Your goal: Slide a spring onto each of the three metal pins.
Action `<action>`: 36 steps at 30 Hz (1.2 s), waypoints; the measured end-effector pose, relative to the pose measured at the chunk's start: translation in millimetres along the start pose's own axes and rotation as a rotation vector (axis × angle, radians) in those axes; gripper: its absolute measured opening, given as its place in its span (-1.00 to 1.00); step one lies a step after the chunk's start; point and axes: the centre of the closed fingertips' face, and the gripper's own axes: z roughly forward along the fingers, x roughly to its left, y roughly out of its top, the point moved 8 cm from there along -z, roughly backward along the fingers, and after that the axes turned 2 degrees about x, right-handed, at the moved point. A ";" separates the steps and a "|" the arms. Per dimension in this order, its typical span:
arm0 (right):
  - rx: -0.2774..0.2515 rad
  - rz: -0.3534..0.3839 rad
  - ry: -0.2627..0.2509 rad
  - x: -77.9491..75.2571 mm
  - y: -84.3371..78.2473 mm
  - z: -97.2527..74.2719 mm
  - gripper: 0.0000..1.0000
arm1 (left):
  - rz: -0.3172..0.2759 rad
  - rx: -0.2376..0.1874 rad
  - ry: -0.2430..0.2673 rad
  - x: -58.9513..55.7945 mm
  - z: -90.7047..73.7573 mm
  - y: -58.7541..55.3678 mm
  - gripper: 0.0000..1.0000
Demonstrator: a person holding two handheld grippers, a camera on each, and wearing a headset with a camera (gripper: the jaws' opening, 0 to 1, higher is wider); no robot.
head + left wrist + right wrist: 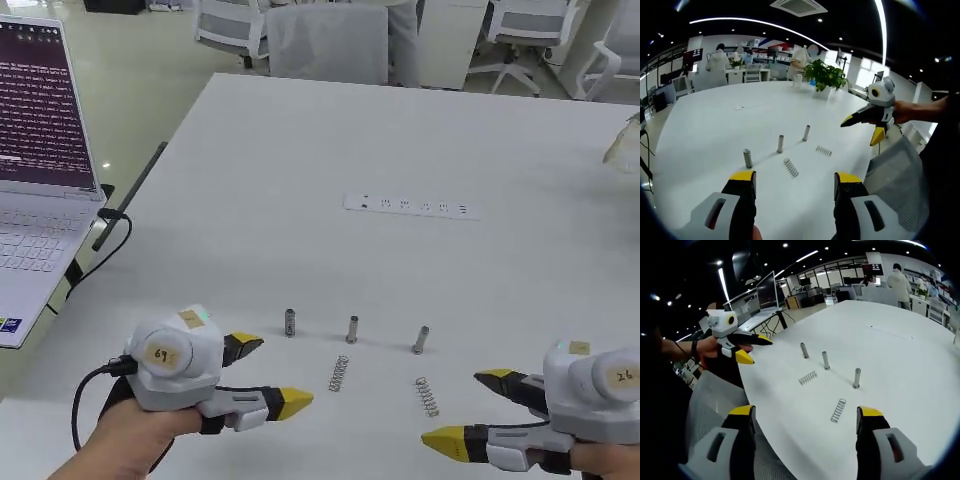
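Three short metal pins stand in a row on the white table (300, 150). The left pin (290, 322) wears a spring; the middle pin (352, 329) and the right pin (421, 339) are bare. One loose spring (339, 373) lies in front of the middle pin, another (427, 396) in front of the right pin. My left gripper (270, 373) hovers open and empty near the left pin. My right gripper (470, 409) is open and empty to the right of the second spring. The left gripper view shows the sprung pin (747, 158) and a spring (790, 167) ahead of the jaws.
An open laptop (40, 150) sits on a stand at the left edge, with a black cable (110, 240) beside it. A white power strip (410, 207) lies mid-table behind the pins. Office chairs (325, 40) stand past the far edge.
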 end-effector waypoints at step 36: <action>0.001 0.033 -0.010 4.6 -10.9 -12.8 0.66 | -0.018 0.054 -0.044 -1.0 55.1 -2.8 0.13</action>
